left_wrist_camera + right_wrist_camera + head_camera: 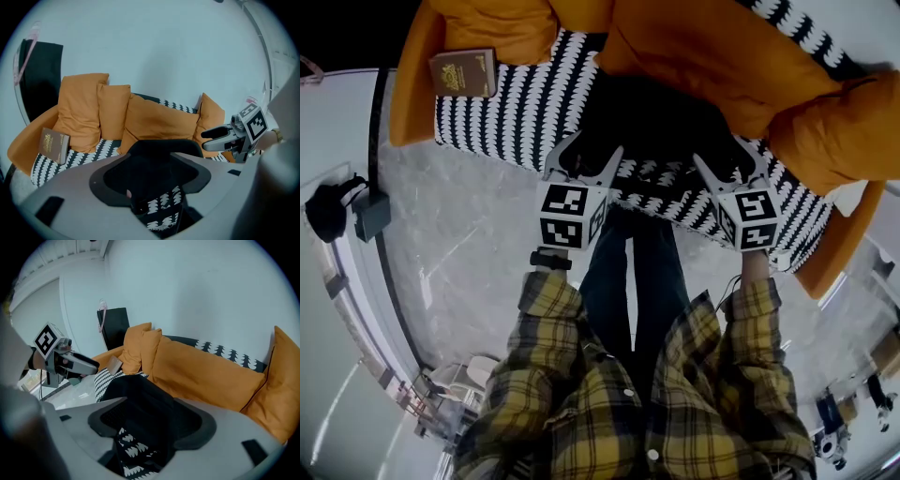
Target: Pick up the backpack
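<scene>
Backpack [661,117], black, sits on the sofa near the front edge of the seat, resting back against a big orange cushion [712,56]. The seat under it has a black-and-white patterned cover [516,103], and bits of that pattern show just below the pack in both gripper views.

Both grippers are right at it. The left gripper [586,155] points down at the pack's left side with its jaws wide apart; in its own view the dark top of the pack fills the gap between them, but the pads are not pressing on it. The right gripper [727,167] is just beside it at the pack's right side, jaws equally wide, the black fabric lying in the gap and not clamped. Each gripper shows in the other's view, off to the side.

The person holding them stands at the sofa's front edge in a yellow plaid shirt [581,394].

Further out, more orange cushions line the sofa back. A brown book [462,72] leans at the far left end of the seat, well apart from the pack. A pale marbled floor [459,234] lies in front of the sofa, and a plain light wall [154,47] rises behind it.
</scene>
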`<state>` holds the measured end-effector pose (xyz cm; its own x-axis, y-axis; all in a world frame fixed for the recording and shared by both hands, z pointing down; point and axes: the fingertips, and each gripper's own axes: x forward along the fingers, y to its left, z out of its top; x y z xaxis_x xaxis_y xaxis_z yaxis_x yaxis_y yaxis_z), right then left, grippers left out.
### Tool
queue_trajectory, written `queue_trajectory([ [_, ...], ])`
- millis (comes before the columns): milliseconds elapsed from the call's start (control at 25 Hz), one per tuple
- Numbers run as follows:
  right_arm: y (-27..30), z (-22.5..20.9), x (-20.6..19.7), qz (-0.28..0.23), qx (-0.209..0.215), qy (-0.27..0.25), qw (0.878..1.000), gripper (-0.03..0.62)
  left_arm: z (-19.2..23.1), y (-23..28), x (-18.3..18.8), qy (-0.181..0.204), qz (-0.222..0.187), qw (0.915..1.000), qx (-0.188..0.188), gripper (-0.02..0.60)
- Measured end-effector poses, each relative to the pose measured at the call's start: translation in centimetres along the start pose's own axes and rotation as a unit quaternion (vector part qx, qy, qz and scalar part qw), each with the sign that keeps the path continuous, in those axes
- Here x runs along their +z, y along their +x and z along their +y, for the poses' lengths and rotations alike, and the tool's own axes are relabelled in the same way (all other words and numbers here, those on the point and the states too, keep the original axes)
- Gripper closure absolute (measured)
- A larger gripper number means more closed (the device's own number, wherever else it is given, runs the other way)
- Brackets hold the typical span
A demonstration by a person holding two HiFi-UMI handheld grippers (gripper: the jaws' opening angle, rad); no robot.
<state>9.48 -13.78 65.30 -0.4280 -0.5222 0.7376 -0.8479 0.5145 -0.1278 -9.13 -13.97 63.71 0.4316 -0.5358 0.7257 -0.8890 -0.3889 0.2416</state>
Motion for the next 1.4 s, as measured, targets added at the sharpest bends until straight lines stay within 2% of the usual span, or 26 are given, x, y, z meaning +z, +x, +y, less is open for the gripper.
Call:
queue_trajectory([
  [480, 3.7, -2.9, -3.4, 0.031, -0.026, -0.021, 0.999, 0.260, 2.9, 4.3, -4.5, 0.017, 0.053, 0.9982, 0.022, 0.298],
  [680, 5.2, -4.1, -4.9, 0.048, -0.029, -0.022, 0.998, 0.255, 4.0, 6.5, -6.8, -0.001, 0.078, 0.9967, 0.023, 0.282],
  [840, 6.4, -4.6, -6.3, 0.067, -0.028, -0.026, 0.997, 0.255, 4.9, 7.9, -8.6, -0.014, 0.094, 0.9951, 0.024, 0.279],
  [1040, 8.2, -4.9, -7.9, 0.088, -0.014, -0.025, 0.996, 0.255, 5.6, 9.6, -10.4, -0.010, 0.120, 0.9925, 0.017, 0.275],
  [1400, 10.3, -5.0, -9.9, 0.106, 0.000, -0.025, 0.994, 0.255, 5.7, 11.9, -11.2, 0.003, 0.136, 0.9907, 0.010, 0.275],
])
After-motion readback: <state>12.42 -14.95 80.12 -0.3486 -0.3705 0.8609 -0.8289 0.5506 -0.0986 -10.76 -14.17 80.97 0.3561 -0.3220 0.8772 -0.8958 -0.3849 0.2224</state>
